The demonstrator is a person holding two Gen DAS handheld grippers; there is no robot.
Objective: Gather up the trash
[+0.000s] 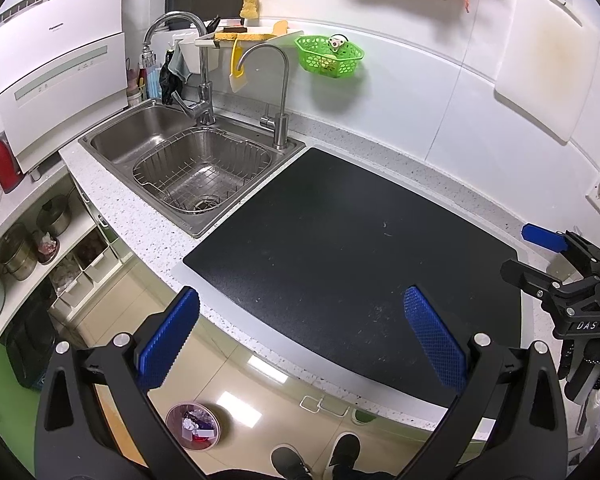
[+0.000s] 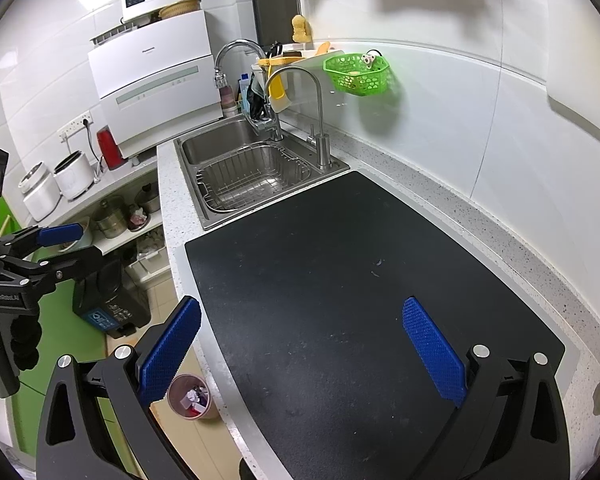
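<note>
A black mat (image 1: 340, 248) lies on the speckled white counter (image 1: 120, 216); it also shows in the right wrist view (image 2: 340, 280). Only tiny crumbs lie on it. A small pink trash bin (image 1: 193, 426) with crumpled paper and wrappers stands on the floor below the counter edge, also seen in the right wrist view (image 2: 190, 396). My left gripper (image 1: 300, 340) is open and empty above the mat's front edge. My right gripper (image 2: 300, 348) is open and empty above the mat. Each gripper shows at the side of the other's view.
A steel sink (image 1: 192, 168) with a wire basket and two taps lies left of the mat. A green basket (image 1: 330, 56) hangs on the wall. A white dishwasher (image 1: 56, 88) stands far left. A black floor bin (image 2: 108, 304) stands beside shelves with pots.
</note>
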